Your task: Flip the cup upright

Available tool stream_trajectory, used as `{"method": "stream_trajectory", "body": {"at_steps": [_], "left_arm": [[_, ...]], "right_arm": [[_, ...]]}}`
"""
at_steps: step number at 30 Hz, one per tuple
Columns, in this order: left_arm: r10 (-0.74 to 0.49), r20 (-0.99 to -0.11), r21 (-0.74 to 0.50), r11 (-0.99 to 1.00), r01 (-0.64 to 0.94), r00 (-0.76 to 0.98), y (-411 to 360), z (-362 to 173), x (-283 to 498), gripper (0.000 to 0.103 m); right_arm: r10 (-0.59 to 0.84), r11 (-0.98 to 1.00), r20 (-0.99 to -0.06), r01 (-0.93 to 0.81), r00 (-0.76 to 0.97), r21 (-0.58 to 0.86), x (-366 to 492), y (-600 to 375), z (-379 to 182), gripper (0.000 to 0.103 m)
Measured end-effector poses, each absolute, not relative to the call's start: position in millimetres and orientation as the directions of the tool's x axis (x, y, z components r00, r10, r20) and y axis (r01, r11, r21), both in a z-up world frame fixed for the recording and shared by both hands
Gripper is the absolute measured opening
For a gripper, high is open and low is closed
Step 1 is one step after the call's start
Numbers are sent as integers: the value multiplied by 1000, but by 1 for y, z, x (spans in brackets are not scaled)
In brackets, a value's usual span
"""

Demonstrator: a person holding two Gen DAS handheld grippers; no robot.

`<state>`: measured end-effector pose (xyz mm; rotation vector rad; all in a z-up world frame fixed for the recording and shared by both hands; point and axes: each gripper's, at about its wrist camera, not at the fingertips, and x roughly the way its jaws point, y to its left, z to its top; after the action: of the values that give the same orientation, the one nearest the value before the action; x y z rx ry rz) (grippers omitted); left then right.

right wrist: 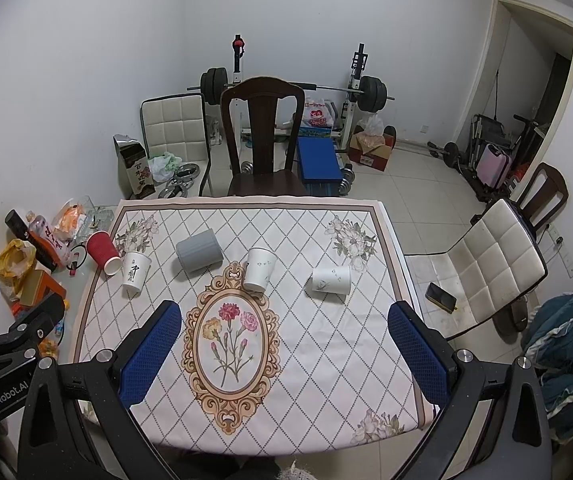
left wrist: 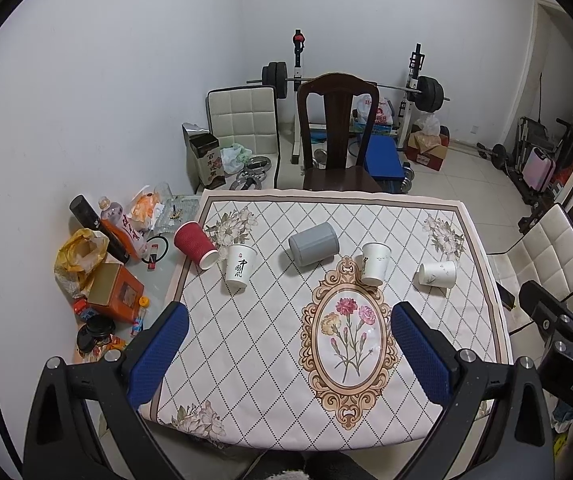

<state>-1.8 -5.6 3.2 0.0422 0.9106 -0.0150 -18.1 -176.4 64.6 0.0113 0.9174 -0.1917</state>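
Cups lie in a row across the cloth [left wrist: 246, 360], all well ahead of the left tongs [left wrist: 289, 354], whose blue pads [left wrist: 158, 354] stand wide apart with nothing between them. In this left view the red cup [left wrist: 195, 245] lies on its side far ahead and to the left, at the cloth's edge, its mouth toward the tongs. The lettered cup [left wrist: 239, 266] sits just right of it, wide end up. The grey cup [left wrist: 313, 243] lies on its side almost straight ahead. Right of it stands a white cup [left wrist: 375, 263], tilted, and farthest right a second white cup [left wrist: 438, 274] lies on its side.

From the right view, the right tongs [right wrist: 284, 354] are also spread wide and empty, held back over the near edge. The fallen white cup [right wrist: 331, 279] lies ahead and slightly right, nearest to these tongs; the grey cup [right wrist: 199, 250] lies ahead to the left.

The paper cups are probably very light and thin-walled, so a hard squeeze would likely crush them; a gentle hold across the mid-wall seems best. The grey one looks stiffer, ribbed, likely less slippery. On their sides they may roll when nudged.
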Motion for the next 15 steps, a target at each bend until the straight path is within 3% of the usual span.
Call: {"method": "stream_trajectory", "body": {"at_steps": [15], "left_arm": [[17, -794, 36, 999, 18, 608, -15, 1, -1, 103]], "right_arm": [[-141, 985, -803, 167, 579, -53, -20, -182, 53, 103]]}}
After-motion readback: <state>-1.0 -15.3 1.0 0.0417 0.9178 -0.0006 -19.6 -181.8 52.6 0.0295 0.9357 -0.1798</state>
